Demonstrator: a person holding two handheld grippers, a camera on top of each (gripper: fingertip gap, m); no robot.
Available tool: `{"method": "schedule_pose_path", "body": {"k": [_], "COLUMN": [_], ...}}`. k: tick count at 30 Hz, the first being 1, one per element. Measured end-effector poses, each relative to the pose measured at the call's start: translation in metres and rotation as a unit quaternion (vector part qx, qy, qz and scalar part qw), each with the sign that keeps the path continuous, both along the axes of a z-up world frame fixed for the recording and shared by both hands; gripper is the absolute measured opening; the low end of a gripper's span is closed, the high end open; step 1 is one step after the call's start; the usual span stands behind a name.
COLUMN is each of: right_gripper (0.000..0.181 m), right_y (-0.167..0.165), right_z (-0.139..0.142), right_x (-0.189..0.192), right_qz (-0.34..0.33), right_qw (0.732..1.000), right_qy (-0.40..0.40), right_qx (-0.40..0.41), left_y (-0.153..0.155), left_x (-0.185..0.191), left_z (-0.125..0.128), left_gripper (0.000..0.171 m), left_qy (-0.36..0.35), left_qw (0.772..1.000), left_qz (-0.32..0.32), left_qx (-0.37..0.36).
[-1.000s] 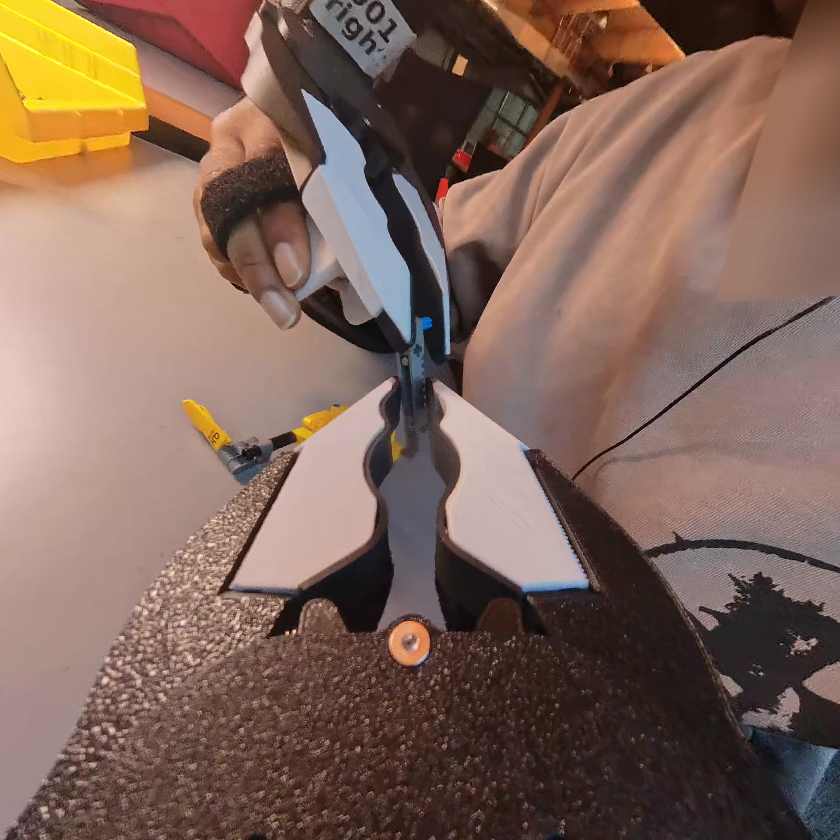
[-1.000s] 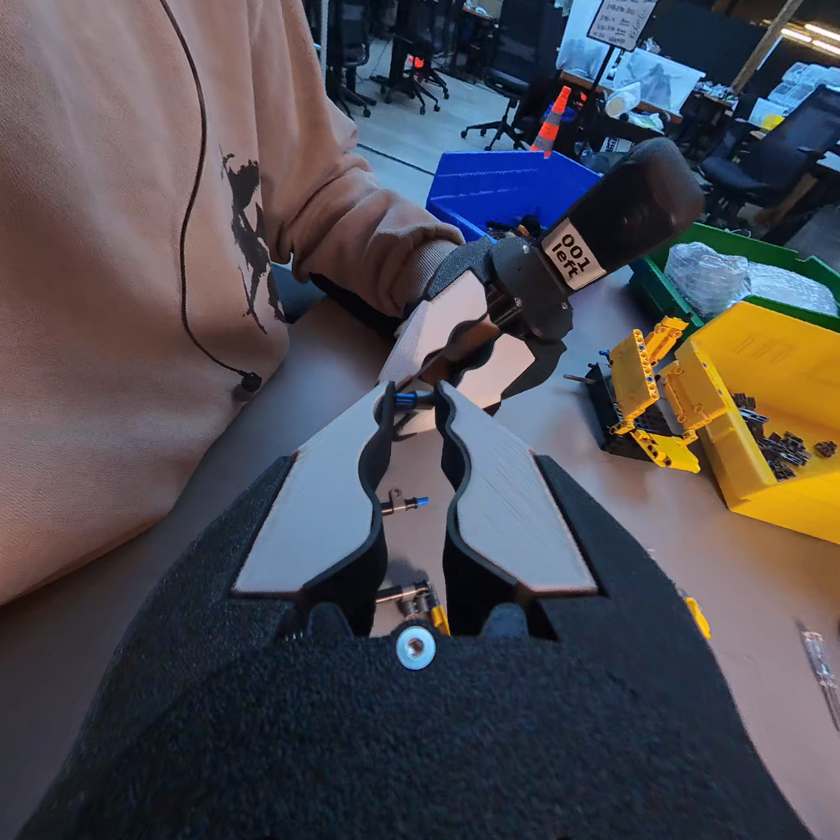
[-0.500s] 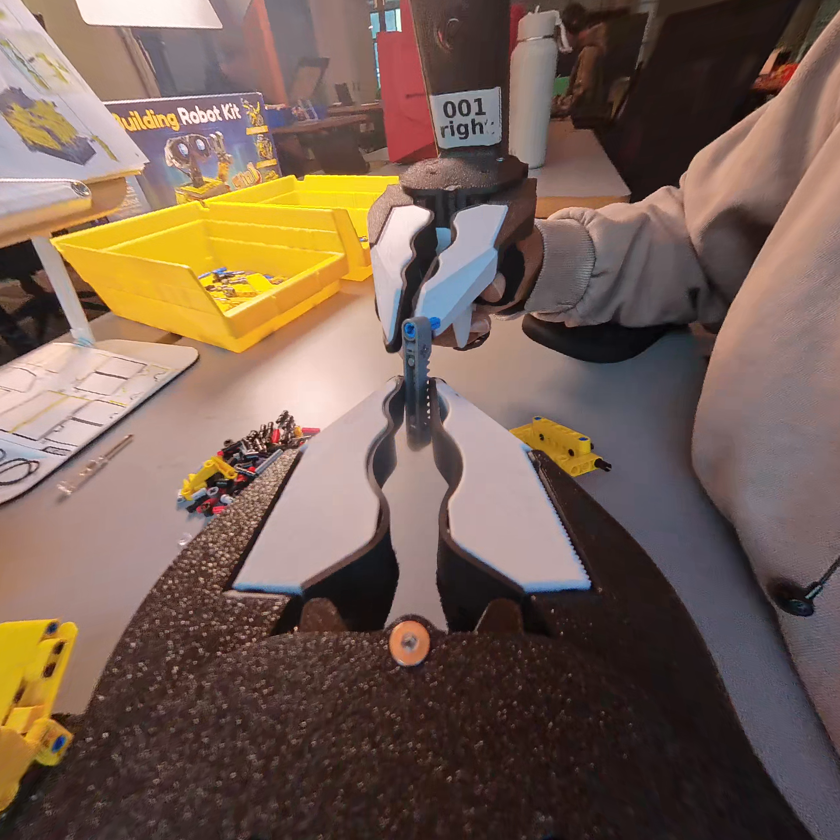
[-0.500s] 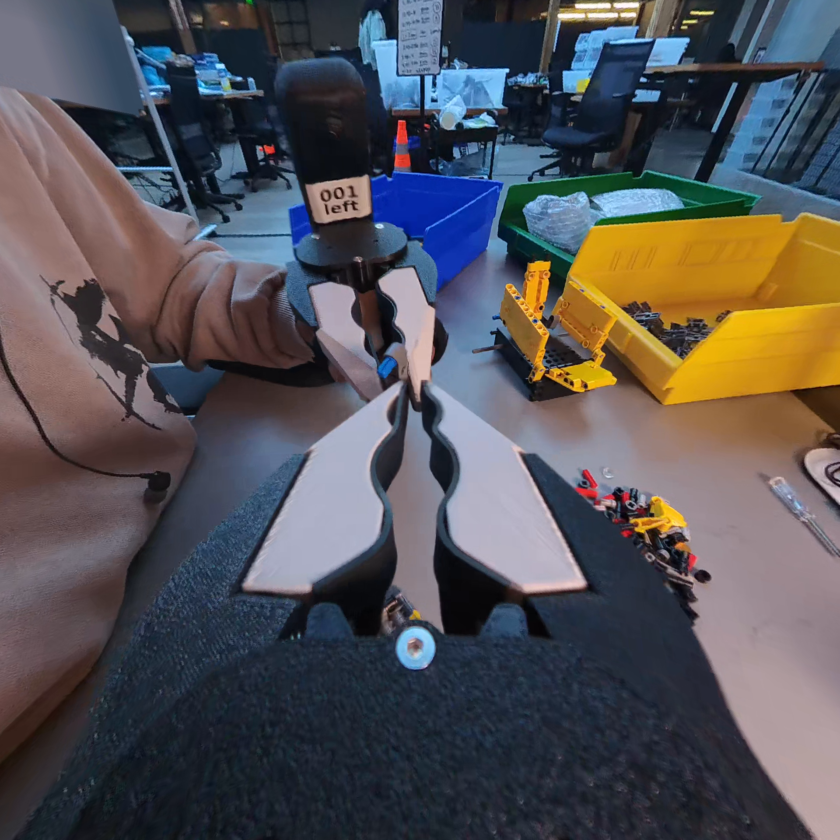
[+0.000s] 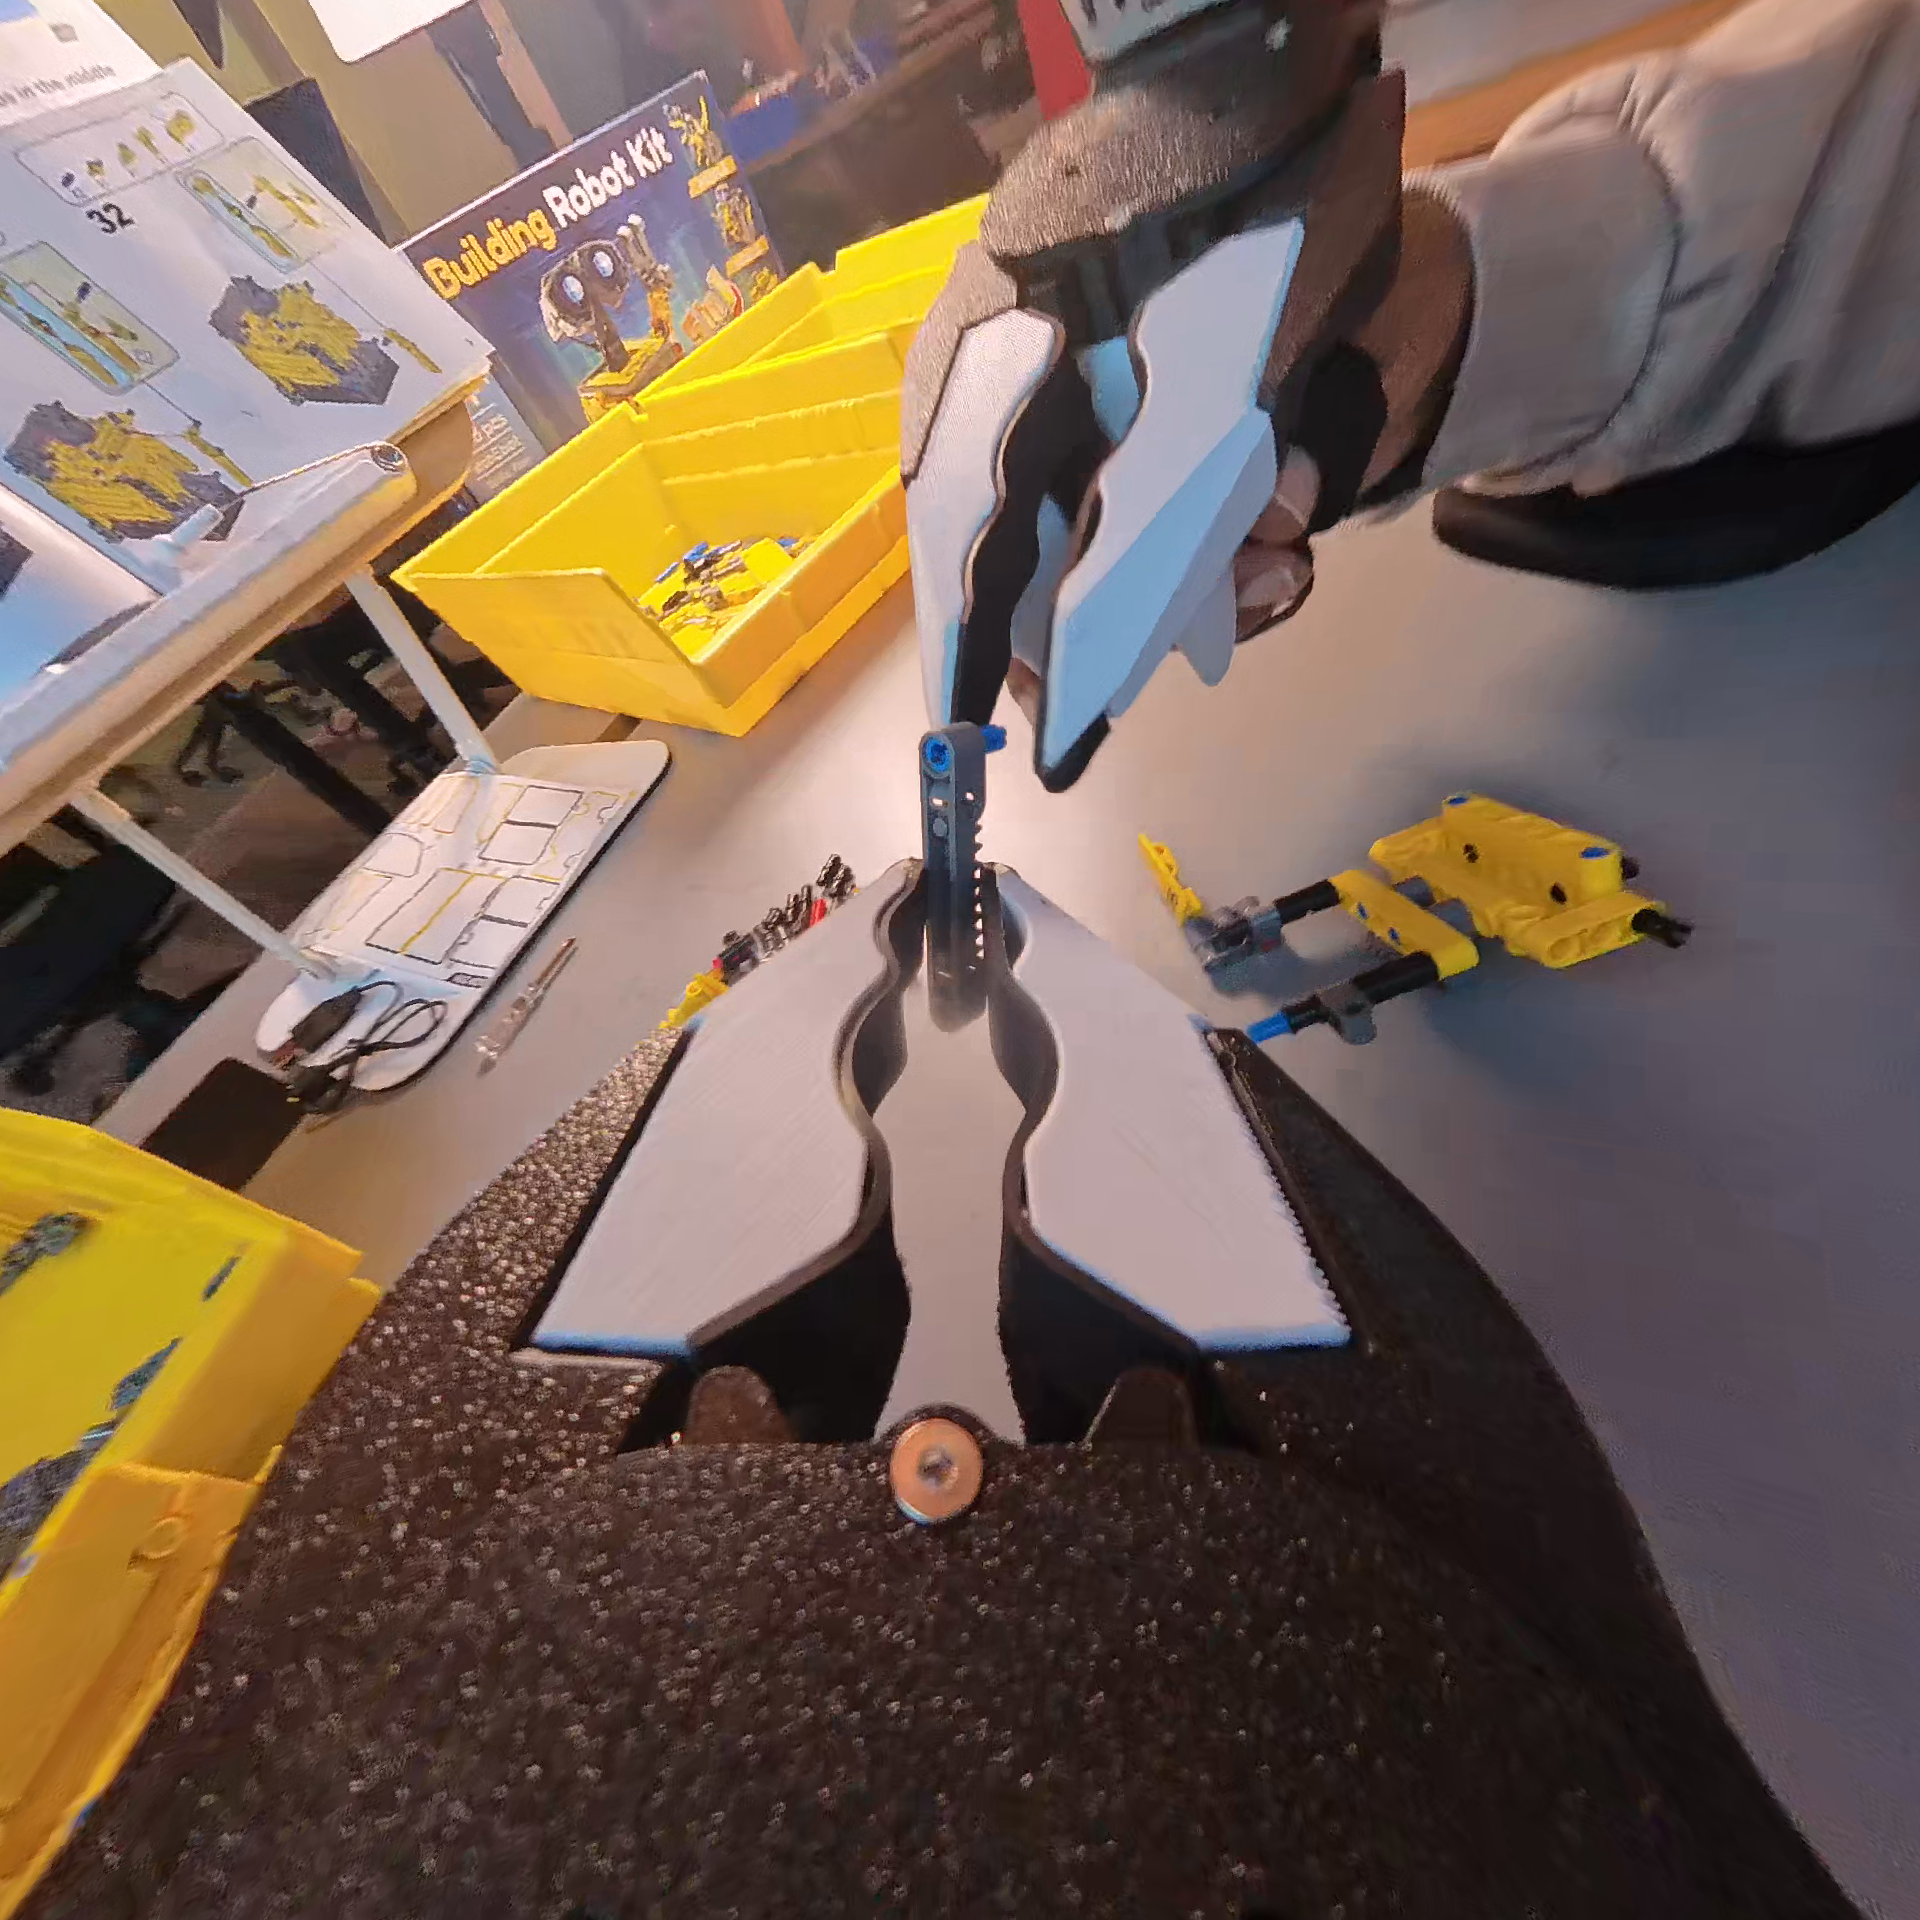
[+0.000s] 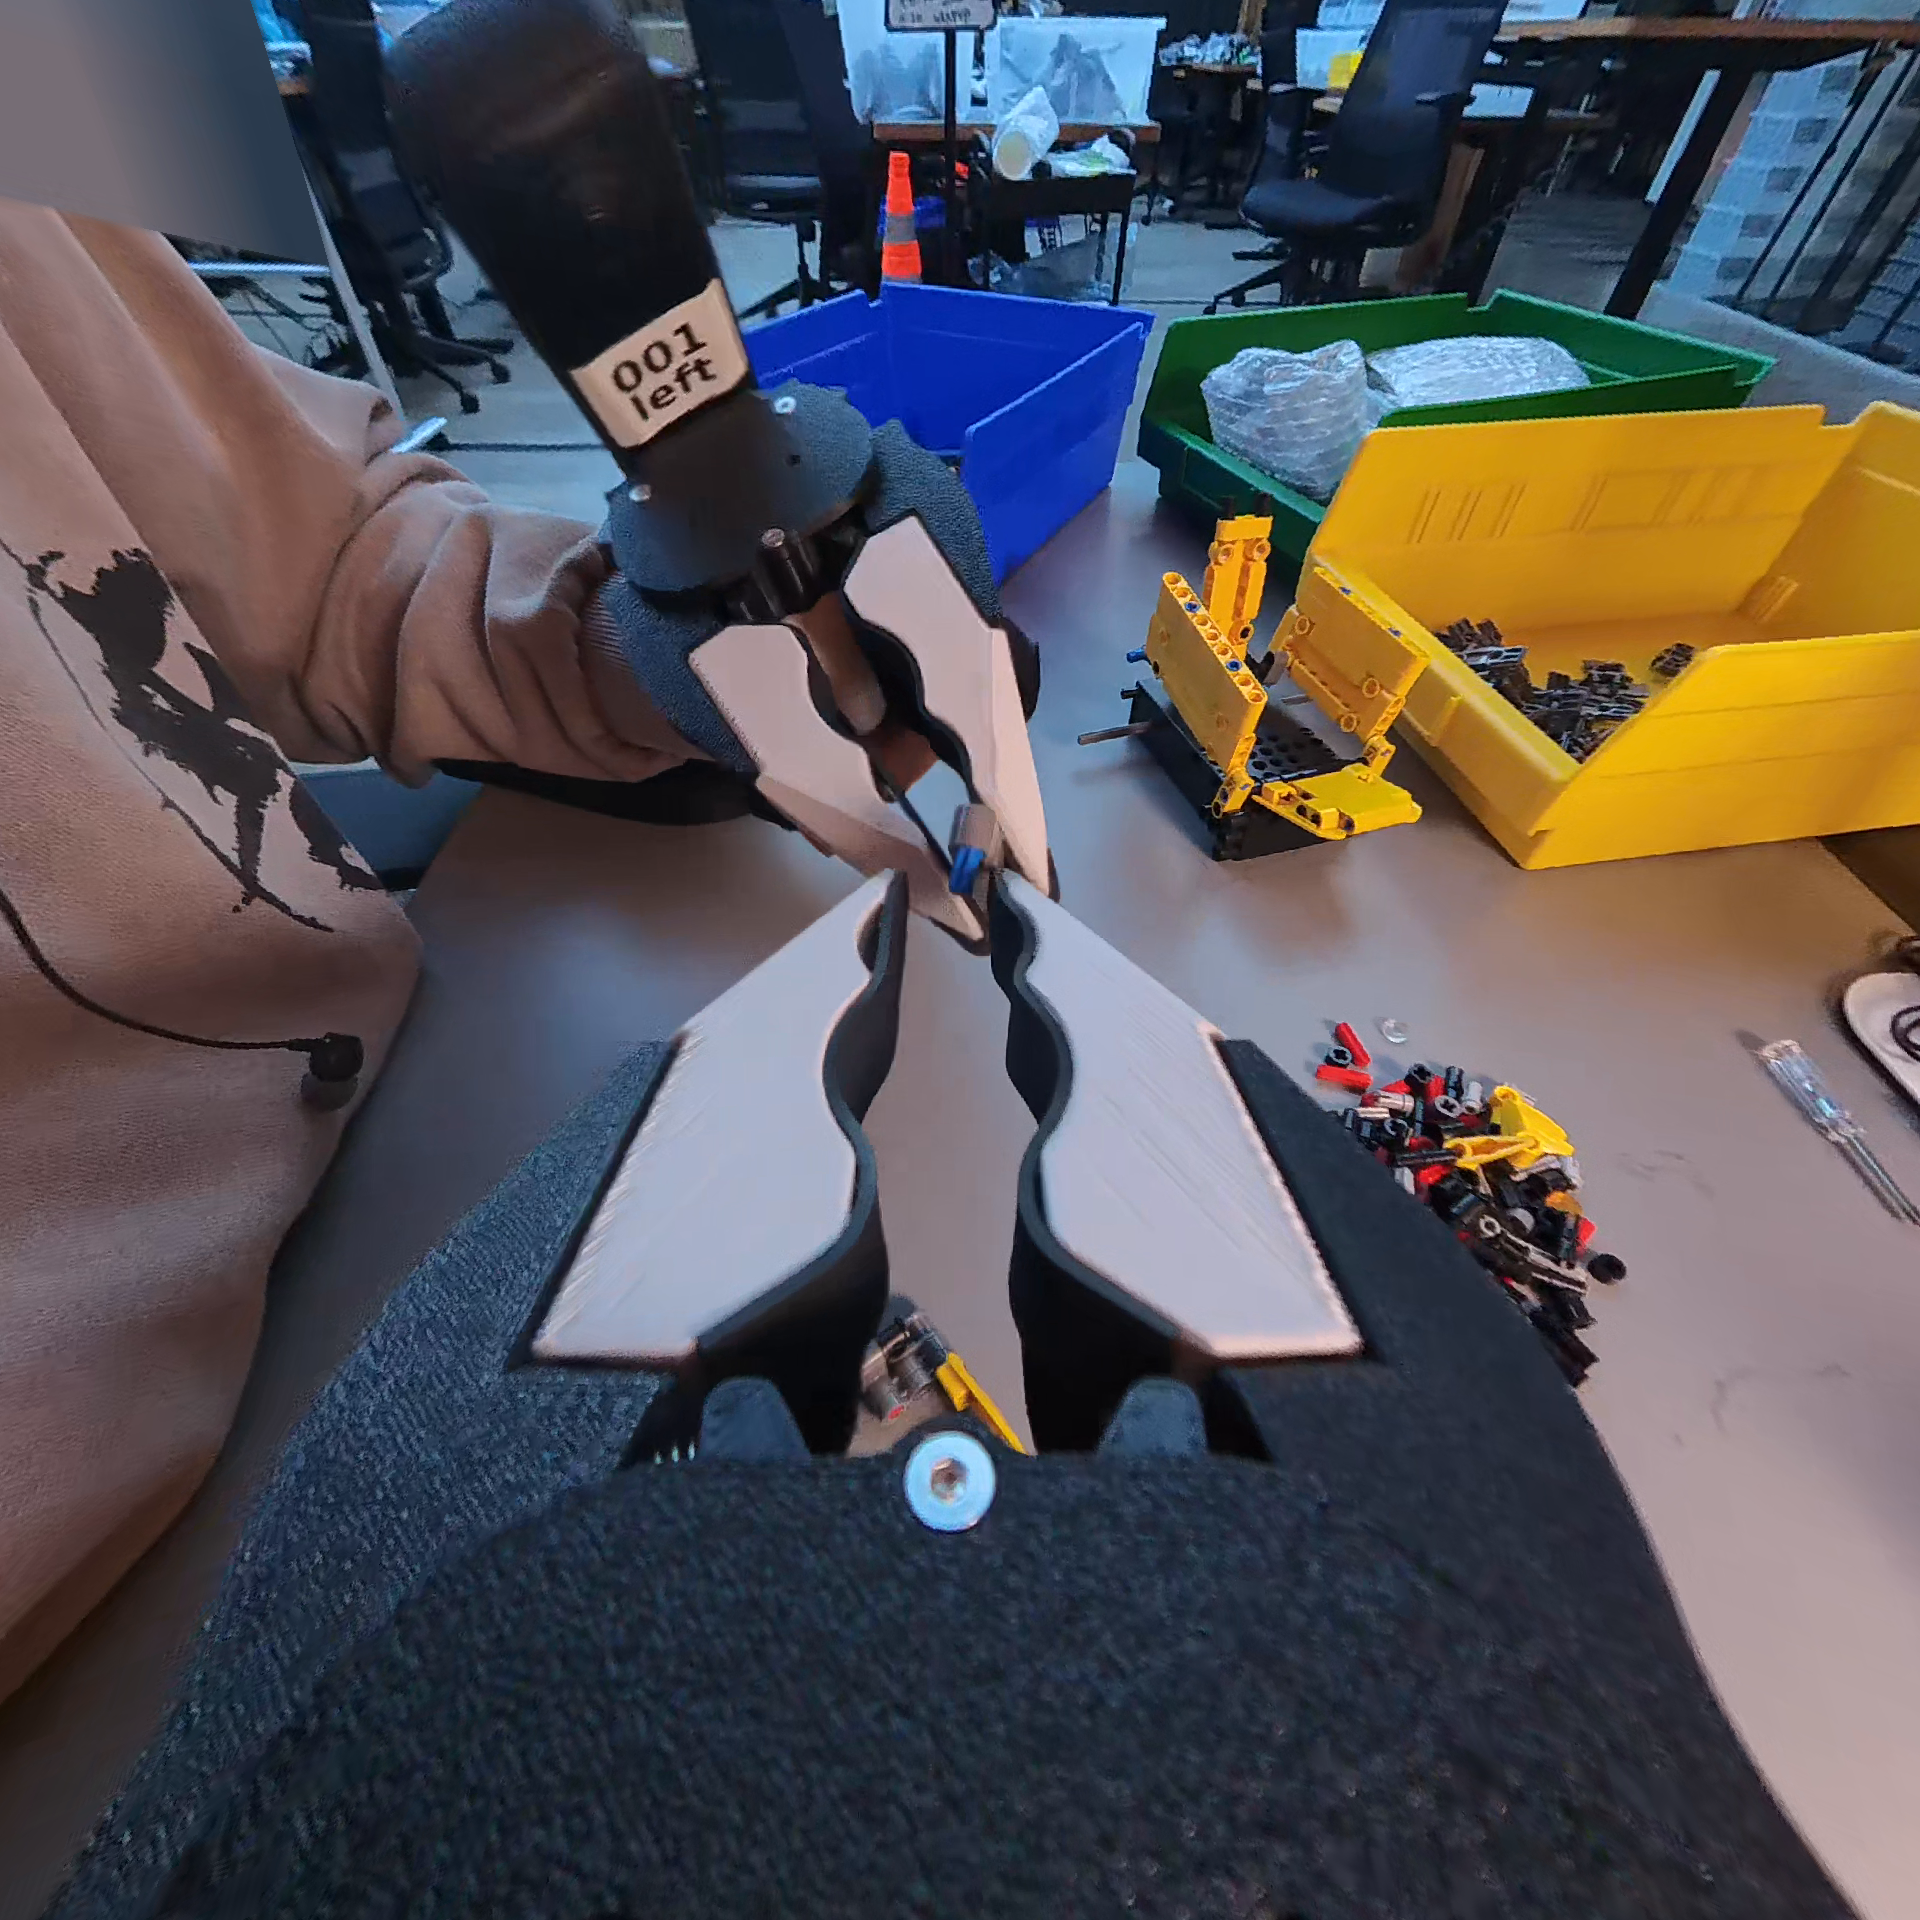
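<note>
My left gripper is shut on a dark grey toothed beam and holds it upright above the grey table. A blue pin sticks out of the beam's top end. My right gripper comes down from above with its jaws apart on either side of that pin. In the right wrist view my right gripper is open, with the blue pin just past its tips. The left gripper faces it there, shut on the beam.
A yellow assembly with axles lies right of the grippers. A pile of small parts, a screwdriver, a part-built yellow and black model and yellow, blue and green bins stand around. An instruction booklet stands at the left. The screwdriver lies around 25 cm away from my left fingertips.
The right gripper's jaws have opened around the blue pin. Both grippers have tilted and swung away from the person's body, out over the table. The left gripper still holds the beam.
</note>
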State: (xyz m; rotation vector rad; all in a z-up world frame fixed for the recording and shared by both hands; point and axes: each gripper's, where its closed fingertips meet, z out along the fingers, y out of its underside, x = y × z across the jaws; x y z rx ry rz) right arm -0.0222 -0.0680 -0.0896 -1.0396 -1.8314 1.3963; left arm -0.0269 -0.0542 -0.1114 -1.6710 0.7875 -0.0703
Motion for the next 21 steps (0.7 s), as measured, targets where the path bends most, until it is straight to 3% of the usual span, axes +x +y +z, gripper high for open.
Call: {"method": "schedule_pose_path", "body": {"k": [6, 10, 12, 21], "right_gripper": [0.005, 0.003, 0.003, 0.002], "right_y": [0.004, 0.0, -0.005, -0.015], "right_z": [-0.012, -0.018, -0.023, -0.031], "right_x": [-0.001, 0.005, 0.007, 0.008], "right_qz": [-0.005, 0.021, 0.035, 0.034], "right_qw": [0.999, 0.996, 0.994, 0.965], "right_qy": [-0.019, -0.024, -0.029, -0.004], "right_qx": [0.047, 0.081, 0.097, 0.258], "left_y": [0.0, -0.013, -0.019, -0.025], "left_x": [0.0, 0.017, 0.023, 0.022], "left_z": [-0.012, -0.015, -0.013, -0.018], "left_gripper": [0.009, 0.02, 0.017, 0.006], "left_qy": [0.078, 0.01, -0.01, -0.013], "left_qw": [0.997, 0.998, 0.996, 0.991], "left_qz": [0.01, -0.061, -0.085, -0.101], "left_qx": [0.01, -0.03, -0.037, -0.089]}}
